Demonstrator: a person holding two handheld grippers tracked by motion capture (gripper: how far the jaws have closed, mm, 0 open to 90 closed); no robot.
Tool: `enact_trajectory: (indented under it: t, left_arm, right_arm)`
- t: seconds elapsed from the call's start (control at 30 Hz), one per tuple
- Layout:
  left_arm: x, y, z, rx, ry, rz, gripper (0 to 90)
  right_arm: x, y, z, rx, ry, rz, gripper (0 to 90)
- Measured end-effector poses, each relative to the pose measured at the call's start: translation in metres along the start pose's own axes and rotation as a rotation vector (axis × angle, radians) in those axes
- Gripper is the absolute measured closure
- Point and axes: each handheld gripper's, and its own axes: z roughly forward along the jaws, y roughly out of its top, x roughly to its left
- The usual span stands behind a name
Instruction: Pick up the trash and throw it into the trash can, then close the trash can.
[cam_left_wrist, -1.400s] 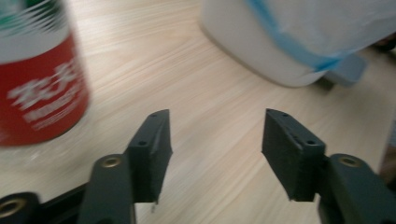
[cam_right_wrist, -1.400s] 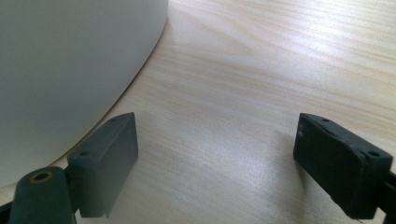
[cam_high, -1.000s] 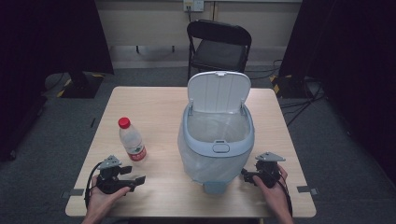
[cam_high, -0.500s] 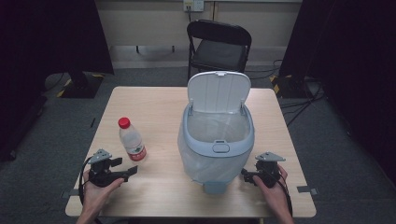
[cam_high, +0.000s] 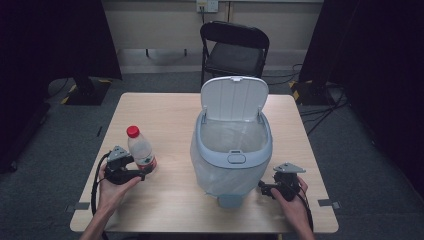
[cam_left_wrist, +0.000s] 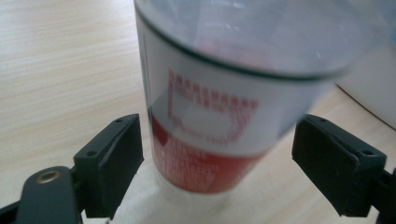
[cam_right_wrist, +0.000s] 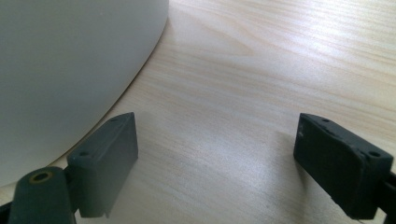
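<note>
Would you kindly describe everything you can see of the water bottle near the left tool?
The water bottle is clear plastic with a red cap and a white-and-red label. It stands upright on the wooden table, left of the lidded bin. The left tool has its open jaws either side of the bottle's lower part, not yet closed on it.

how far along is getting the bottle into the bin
Done: the bin lid is up. In hand: the left gripper is open, its jaws either side of the upright bottle, not yet closed. Left: grasp, lift, drop it in. The right gripper sits open beside the bin.
</note>
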Motion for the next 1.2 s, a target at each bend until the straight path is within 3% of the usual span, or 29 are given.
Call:
enact_trajectory:
  t: [0.03,0.1,0.17,0.2,0.4,0.5,0.6,1.1,1.2]
  left_arm:
    - [0.000,0.002,0.003,-0.002,0.023,-0.006,16.5]
    - [0.001,0.002,0.008,-0.008,0.011,-0.019,16.9]
    - [-0.002,0.001,0.012,0.004,0.019,-0.005,21.8]
    - [-0.003,0.000,0.015,0.010,0.043,0.020,25.3]
    - [-0.003,0.001,0.014,0.005,0.052,0.021,27.6]
    - [-0.003,0.001,0.012,-0.008,0.043,0.019,27.7]
    - [-0.004,0.003,0.007,-0.058,0.015,-0.005,27.8]
    - [-0.014,0.013,-0.005,-0.112,-0.061,-0.015,27.8]
    - [-0.017,0.020,-0.013,-0.156,-0.091,-0.008,27.7]
  right_arm:
    - [0.000,0.000,0.000,0.000,0.000,0.000,12.6]
    - [0.000,0.000,0.000,0.000,0.000,0.000,12.6]
    - [0.000,0.000,0.000,0.000,0.000,0.000,12.6]
    - [0.000,0.000,0.000,0.000,0.001,0.000,12.6]
    - [0.000,0.000,0.000,0.000,0.002,-0.002,12.5]
    - [-0.001,0.000,0.000,0.000,0.002,-0.005,12.3]
    - [-0.001,0.000,0.000,0.001,0.003,-0.008,12.2]
    - [-0.001,0.001,0.001,0.003,0.008,-0.010,11.5]
    - [-0.001,0.001,0.001,0.003,0.008,-0.010,11.5]
